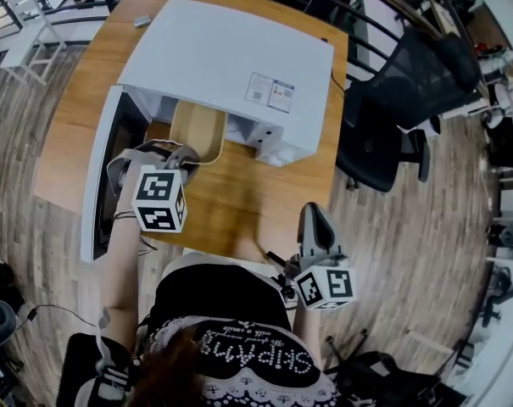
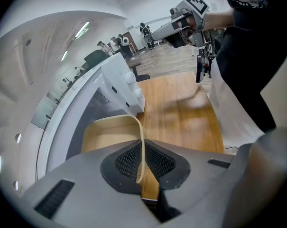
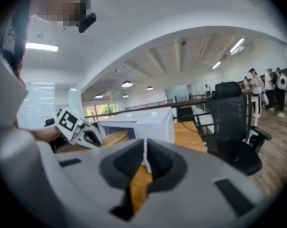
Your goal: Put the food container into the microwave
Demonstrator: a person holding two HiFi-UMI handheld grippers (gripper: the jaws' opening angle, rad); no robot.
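A white microwave [image 1: 231,66] stands on the wooden table [image 1: 264,193] with its door [image 1: 99,176] swung open to the left. The beige food container [image 1: 198,130] sits partly in the microwave's mouth. My left gripper [image 1: 181,153] is shut on the container's near rim [image 2: 142,148]; the tub [image 2: 107,134] reaches forward toward the cavity. My right gripper [image 1: 314,214] hovers over the table's near right side, jaws shut with nothing between them [image 3: 144,158]. The right gripper view also takes in the microwave [image 3: 138,122] and the left gripper [image 3: 74,127].
A black office chair [image 1: 400,100] stands right of the table. A small grey object [image 1: 142,21] lies at the table's far left corner. Metal railings run behind the table. The person's body is close against the table's near edge.
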